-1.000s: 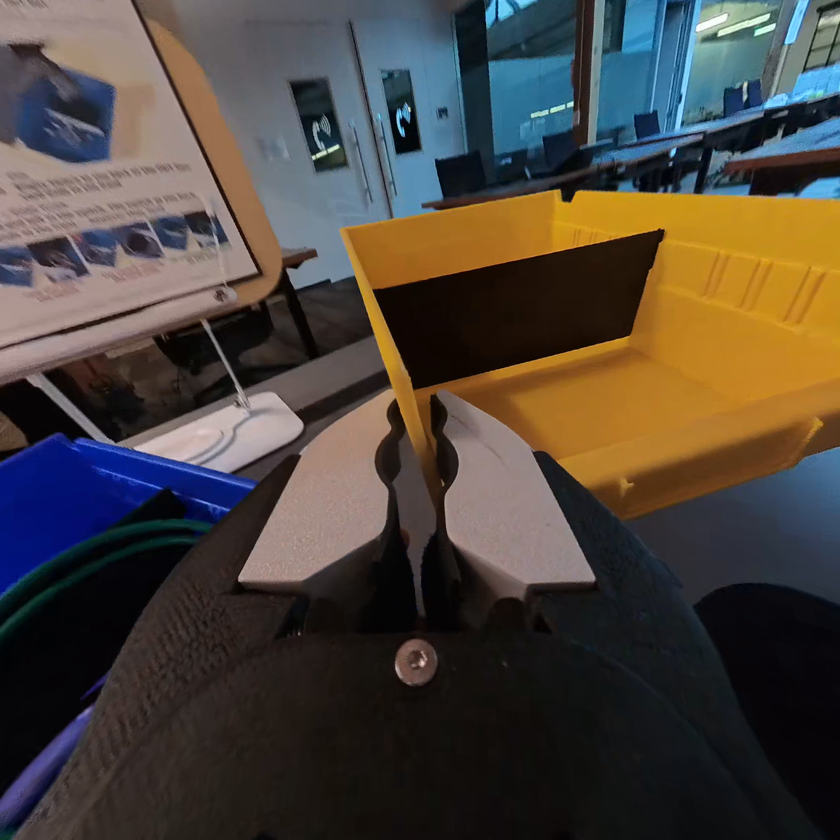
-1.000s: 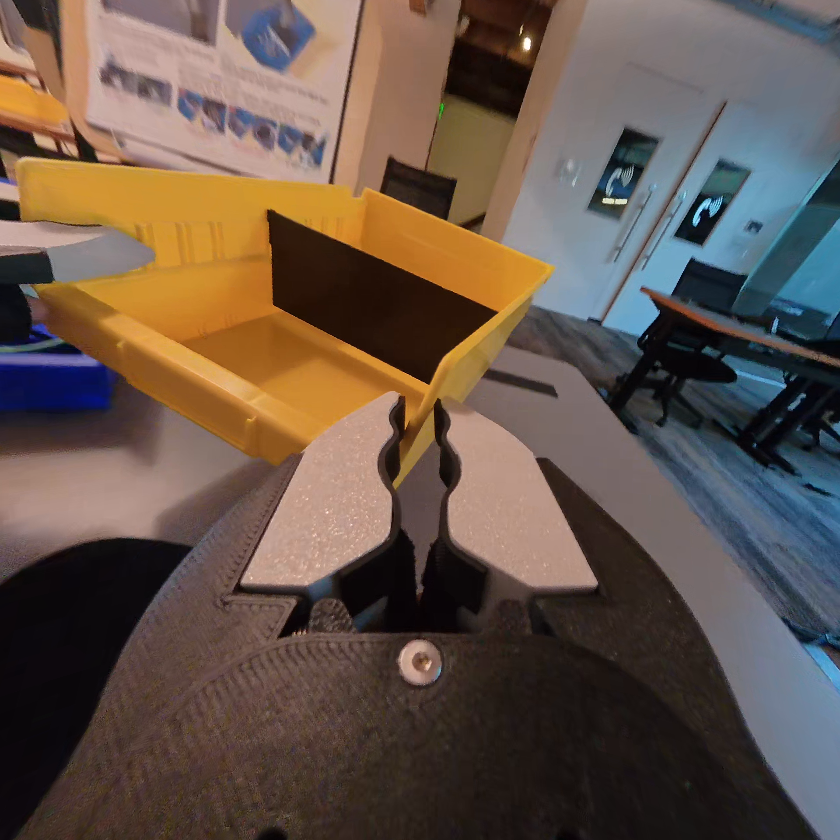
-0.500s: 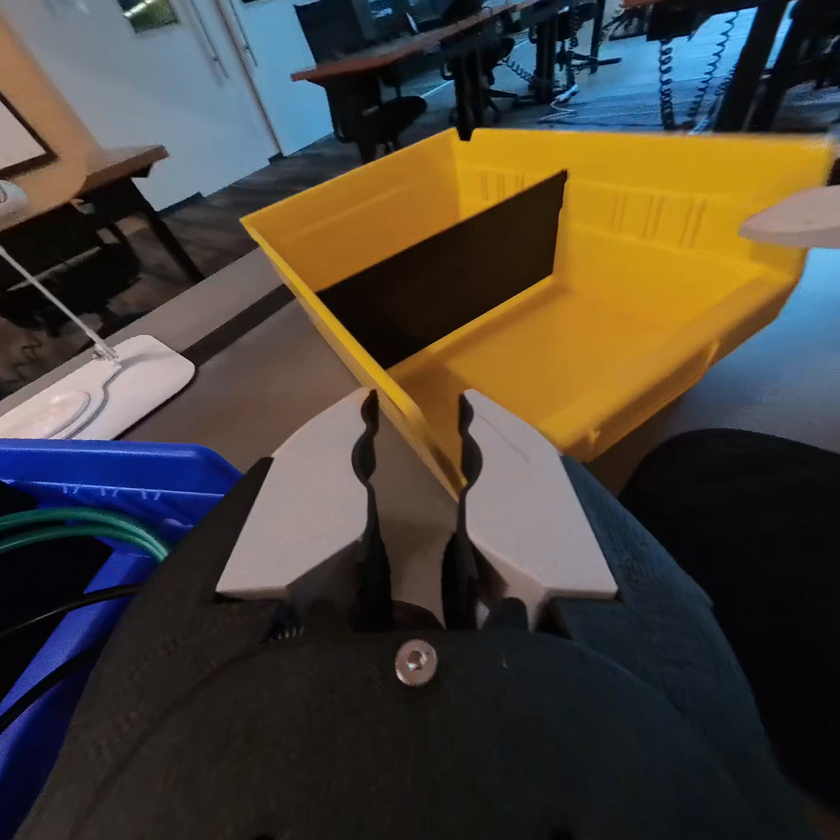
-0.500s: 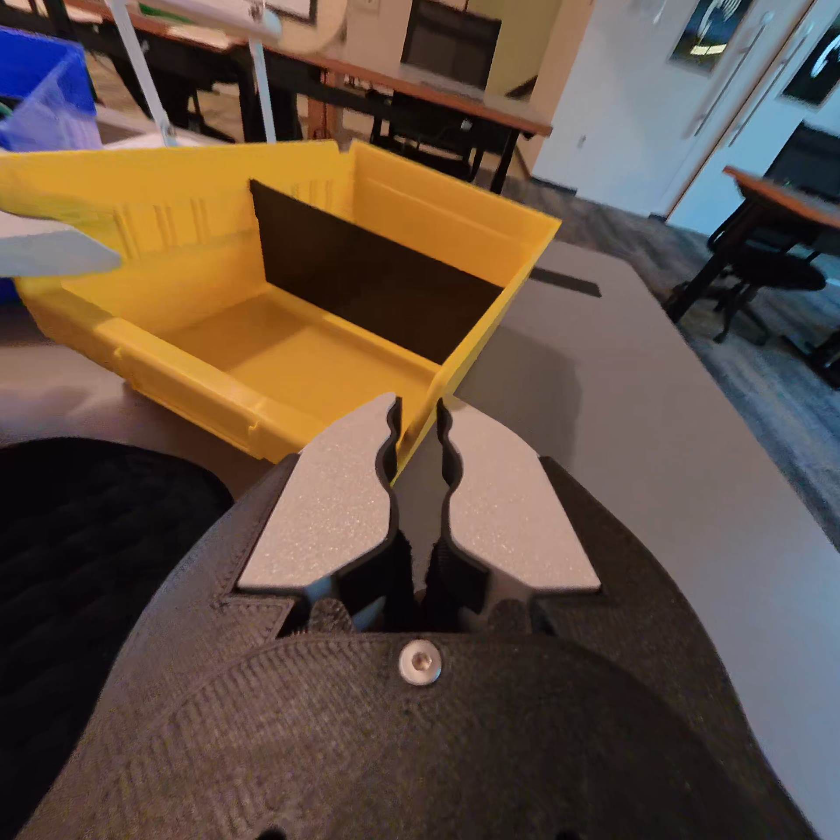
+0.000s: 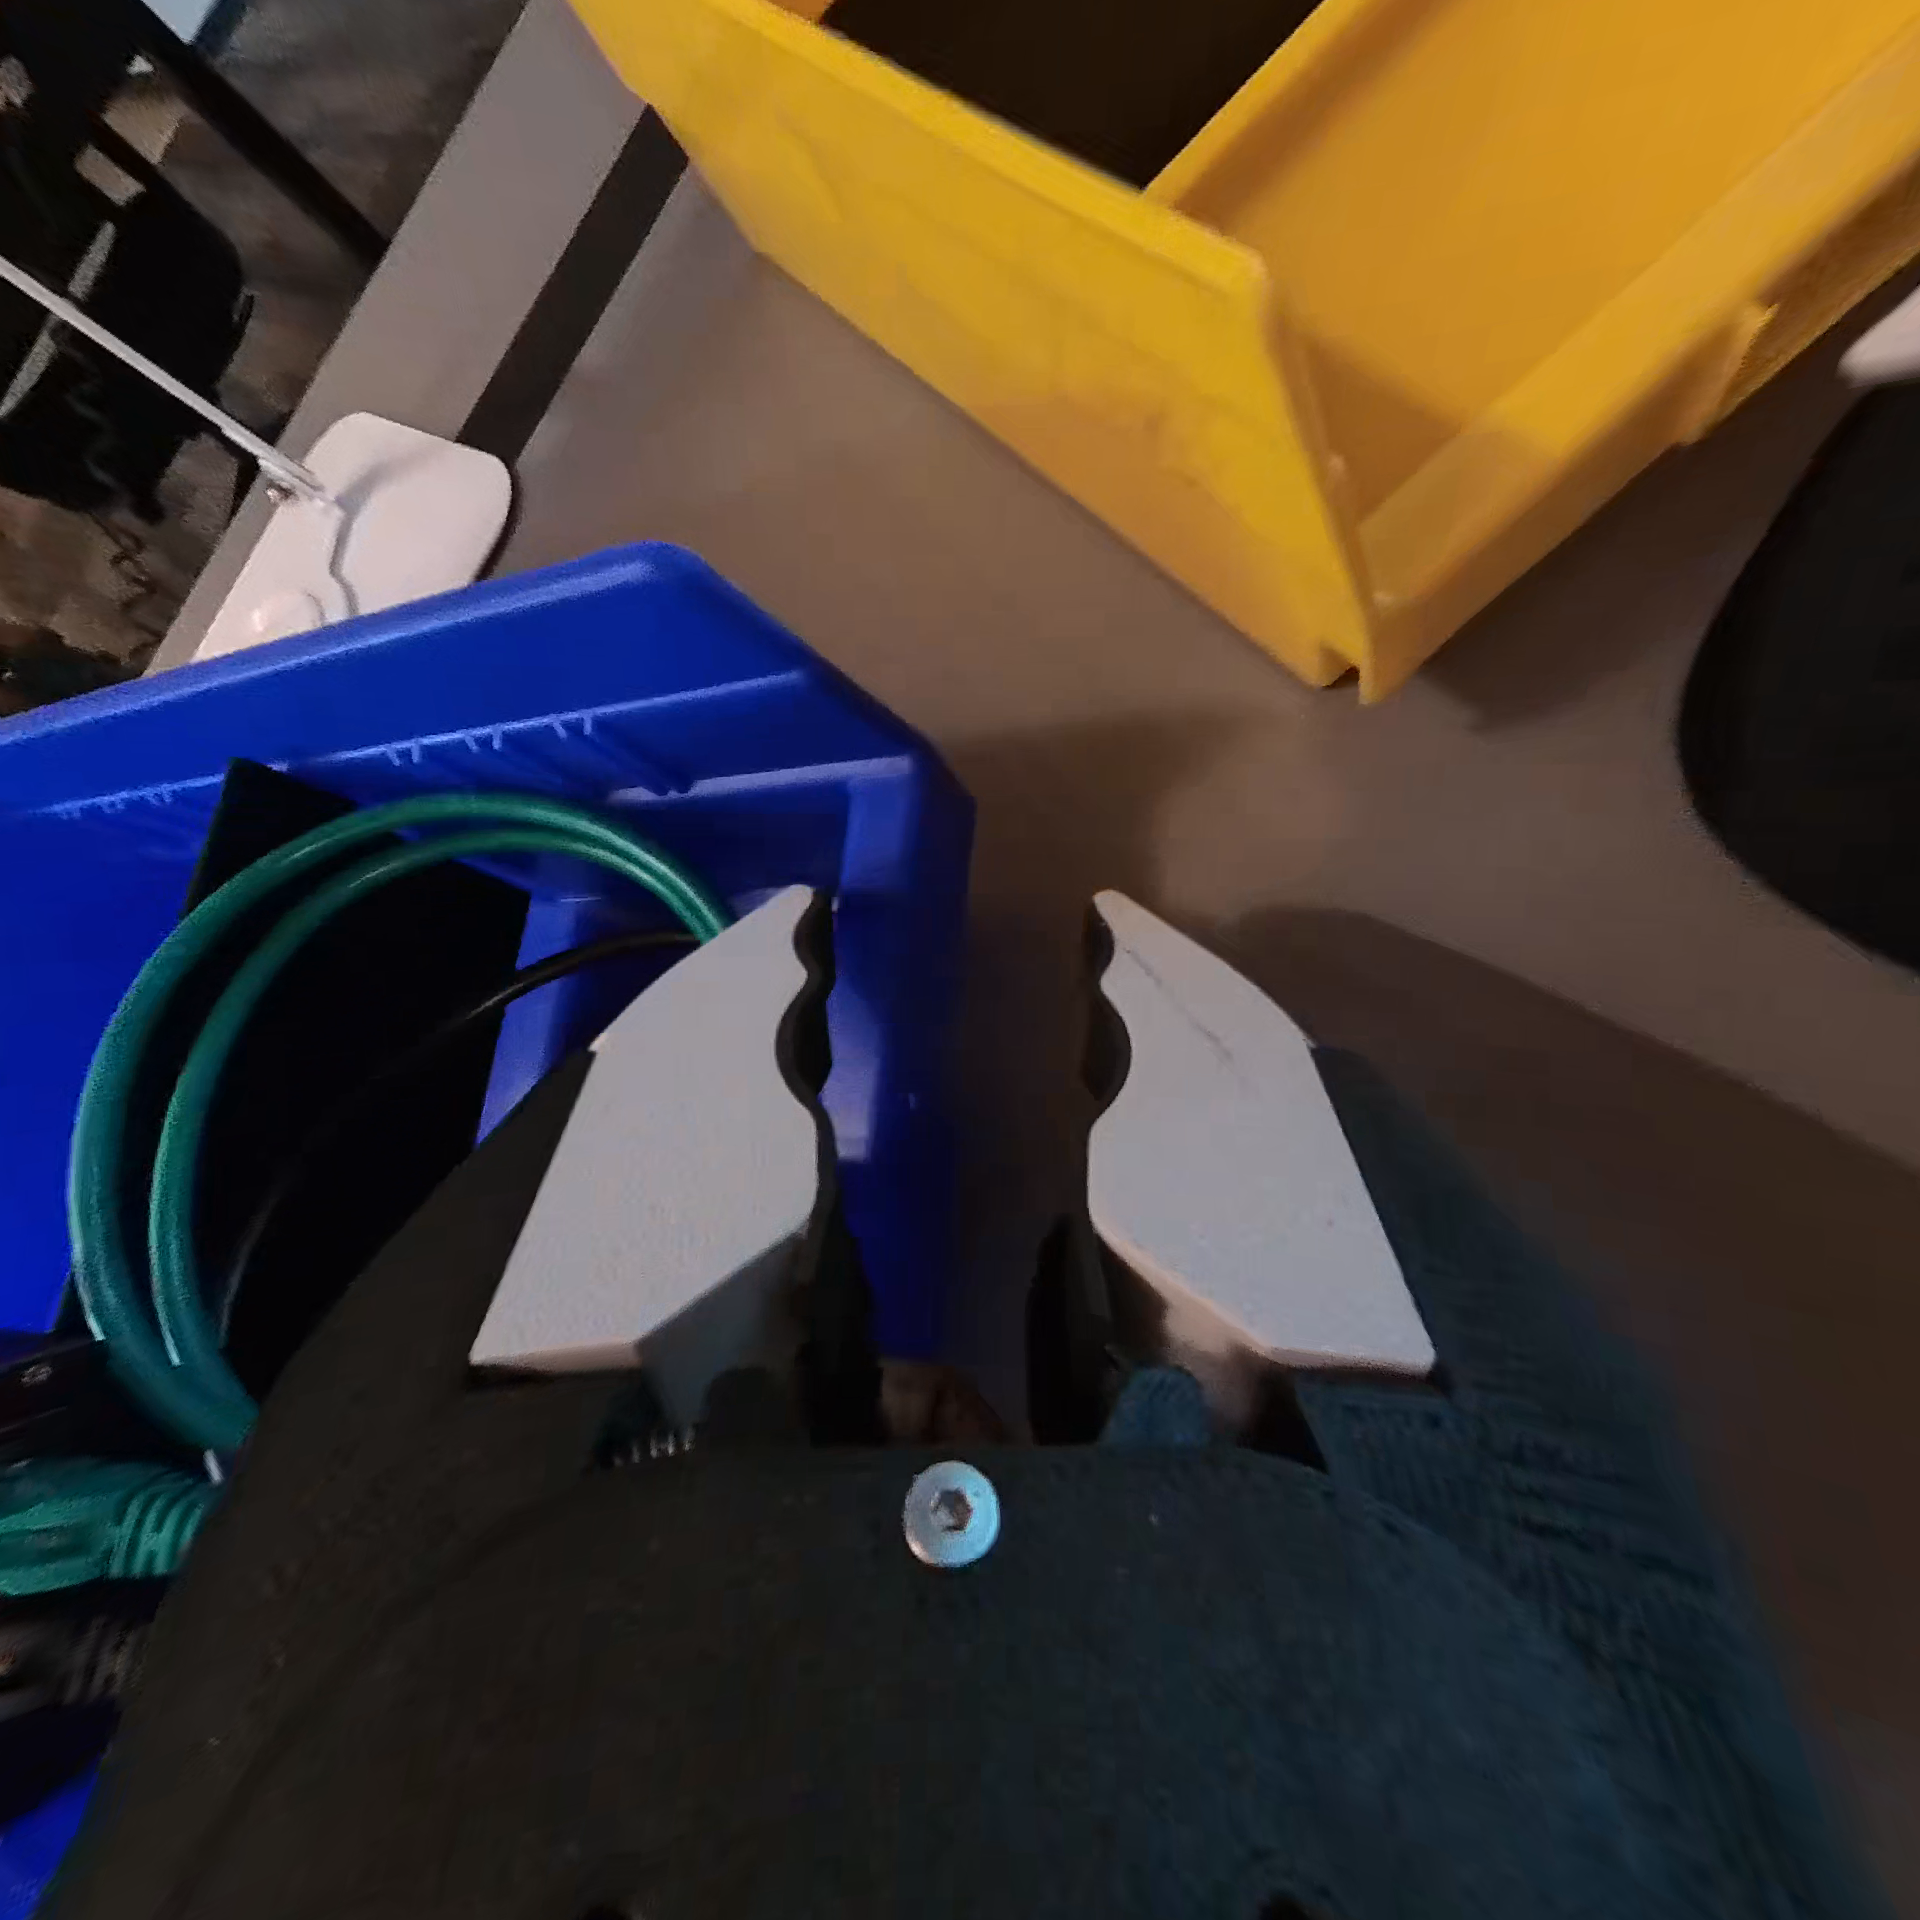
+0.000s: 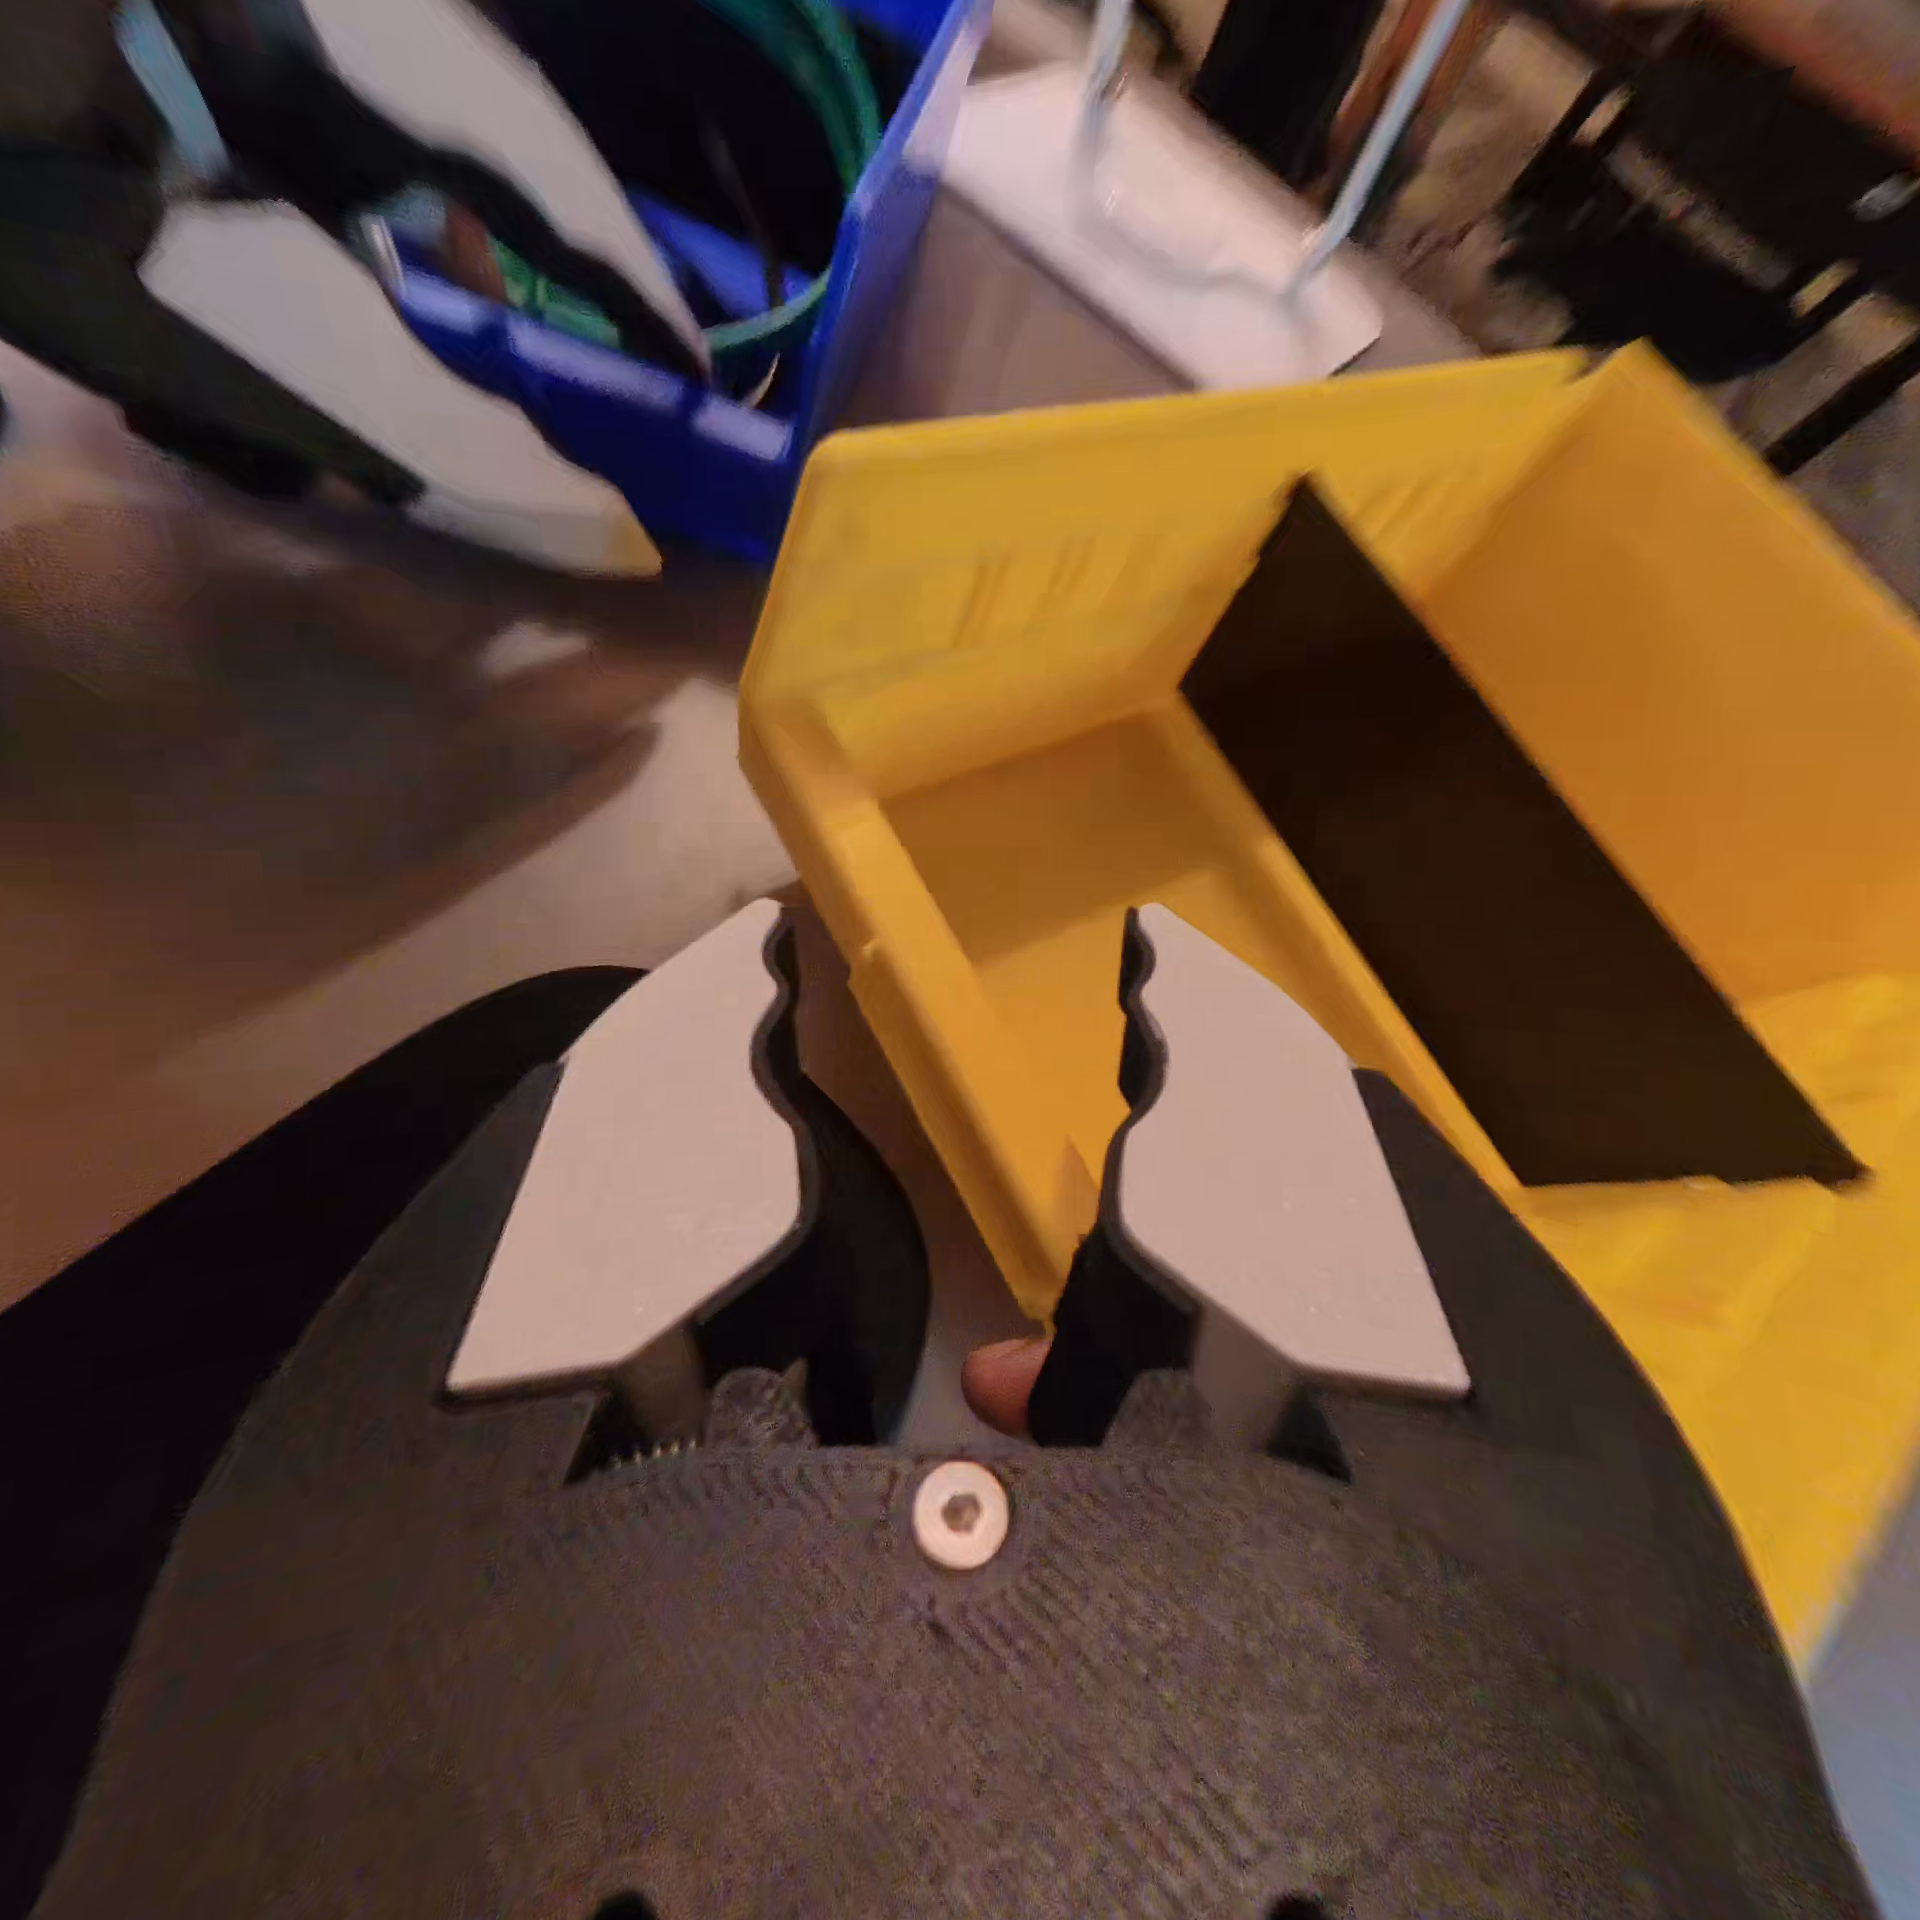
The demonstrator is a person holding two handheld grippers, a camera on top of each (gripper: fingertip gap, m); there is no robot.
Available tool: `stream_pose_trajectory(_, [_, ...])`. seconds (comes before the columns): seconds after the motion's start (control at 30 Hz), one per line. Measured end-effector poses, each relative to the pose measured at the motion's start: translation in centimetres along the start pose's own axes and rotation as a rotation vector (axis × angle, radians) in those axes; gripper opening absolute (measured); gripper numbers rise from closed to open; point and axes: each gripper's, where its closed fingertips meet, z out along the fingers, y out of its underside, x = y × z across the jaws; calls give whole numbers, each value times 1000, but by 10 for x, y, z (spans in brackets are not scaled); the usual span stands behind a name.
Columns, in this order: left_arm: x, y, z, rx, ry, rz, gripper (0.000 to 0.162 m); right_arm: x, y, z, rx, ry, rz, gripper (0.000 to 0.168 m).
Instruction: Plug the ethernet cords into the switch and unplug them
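1. A green ethernet cord [image 5: 156, 1091] is seen looped inside the blue bin [image 5: 582, 717], with a thin black cable [image 5: 540, 977] beside it; no switch can be made out.
2. The blue bin is stood near the counter's [image 5: 1039, 582] far left edge, beside a white stand base [image 5: 395, 509].
3. The left gripper [image 5: 956, 925] is held with its jaws parted wide and empty, astride the blue bin's near right corner wall.
4. The yellow bin [image 6: 1039, 540], fitted with a black divider [image 6: 1507, 935], is placed to the right of the blue bin, apart from it.
5. The right gripper [image 6: 956, 925] is shown with its jaws spread wide, the yellow bin's low front wall lying between them ungripped.
6. A black mat [image 5: 1818, 675] is seen at the counter's near side.
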Motion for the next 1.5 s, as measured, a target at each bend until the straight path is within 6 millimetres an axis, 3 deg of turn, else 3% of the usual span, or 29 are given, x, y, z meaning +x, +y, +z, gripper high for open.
stream_pose_trajectory(0.13, [-9,18,-1,-90,-26,47,33,-15,15,37,-168,-71,-44,61])
stream_pose_trajectory(0.23, [-16,38,-8,-138,-17,51,27,-8,24,39,-257,-30,-121,47])
stream_pose_trajectory(0.33, [-23,56,-22,-124,23,29,27,-5,31,35,-269,-46,-82,38])
stream_pose_trajectory(0.63, [-57,127,-73,-154,111,-25,28,30,64,2,-334,10,9,41])
stream_pose_trajectory(0.87, [-77,196,-134,-158,137,-30,28,48,90,-27,-369,21,22,39])
stream_pose_trajectory(1.17, [-79,278,-217,-216,159,-121,28,54,124,-74,-394,-39,-117,33])
stream_pose_trajectory(1.5, [-64,325,-276,-202,157,-73,28,57,151,-112,-451,-128,-201,32])
